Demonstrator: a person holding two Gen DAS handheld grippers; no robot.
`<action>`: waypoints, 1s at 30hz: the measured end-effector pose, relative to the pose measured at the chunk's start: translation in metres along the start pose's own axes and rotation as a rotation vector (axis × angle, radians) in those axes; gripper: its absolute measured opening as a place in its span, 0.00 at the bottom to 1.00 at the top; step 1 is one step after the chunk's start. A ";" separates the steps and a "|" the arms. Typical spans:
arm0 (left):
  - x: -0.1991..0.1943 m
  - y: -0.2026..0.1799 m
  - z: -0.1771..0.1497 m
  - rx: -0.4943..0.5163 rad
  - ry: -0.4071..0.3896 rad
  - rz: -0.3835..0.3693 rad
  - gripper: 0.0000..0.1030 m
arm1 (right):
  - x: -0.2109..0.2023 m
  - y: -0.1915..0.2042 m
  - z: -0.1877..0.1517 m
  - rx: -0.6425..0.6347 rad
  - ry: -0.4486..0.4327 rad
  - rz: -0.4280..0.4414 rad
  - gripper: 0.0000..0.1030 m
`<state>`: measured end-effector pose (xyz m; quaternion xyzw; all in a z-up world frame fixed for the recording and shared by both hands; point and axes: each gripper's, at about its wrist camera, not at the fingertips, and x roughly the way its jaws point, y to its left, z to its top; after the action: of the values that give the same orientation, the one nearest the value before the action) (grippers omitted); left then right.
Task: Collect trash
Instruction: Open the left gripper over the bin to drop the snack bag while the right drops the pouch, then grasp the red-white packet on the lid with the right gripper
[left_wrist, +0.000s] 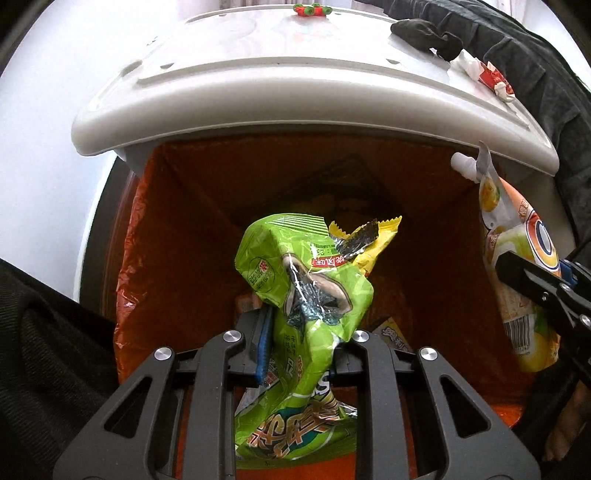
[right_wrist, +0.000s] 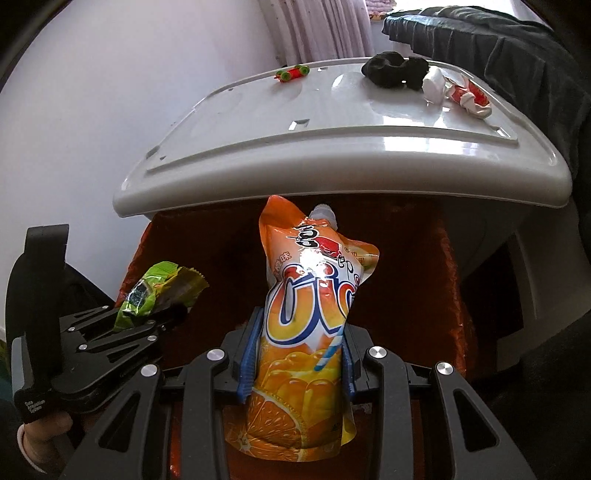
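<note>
Left fingers (left_wrist: 295, 343) grip green snack bag (left_wrist: 303, 280) | right fingers (right_wrist: 299, 354) grip orange pouch (right_wrist: 310, 317) | over orange-lined bin (left_wrist: 192, 206)

Pale wall (right_wrist: 92, 110), pleated curtain (right_wrist: 321, 29), white cabinet top (right_wrist: 332, 122)

Both wrist views were bright, daylight entering from the upper right near the curtain (right_wrist: 325, 33). Strong specular glare sat on the glossy white table top (right_wrist: 406, 122) and on the orange pouch (right_wrist: 314, 280). The orange-lined bin interior (left_wrist: 207, 206) lay in deep shadow beneath the table overhang. Fisheye bowing and black vignetting marked all corners. Focus held sharp centrally; edges softened slightly.
</note>
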<state>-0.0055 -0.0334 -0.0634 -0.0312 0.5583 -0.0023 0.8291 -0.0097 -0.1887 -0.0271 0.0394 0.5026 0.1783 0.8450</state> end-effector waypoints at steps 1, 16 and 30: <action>0.000 0.000 0.000 0.002 -0.001 0.001 0.20 | 0.000 0.000 0.000 -0.001 0.001 0.000 0.35; 0.008 0.000 -0.003 -0.032 0.059 0.060 0.88 | 0.006 -0.006 0.003 0.039 0.033 0.006 0.63; 0.007 0.008 -0.001 -0.076 0.062 0.035 0.88 | -0.022 -0.041 0.019 0.196 -0.076 0.000 0.63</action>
<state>-0.0039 -0.0253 -0.0710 -0.0530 0.5837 0.0324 0.8096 0.0079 -0.2328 -0.0095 0.1287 0.4851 0.1269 0.8556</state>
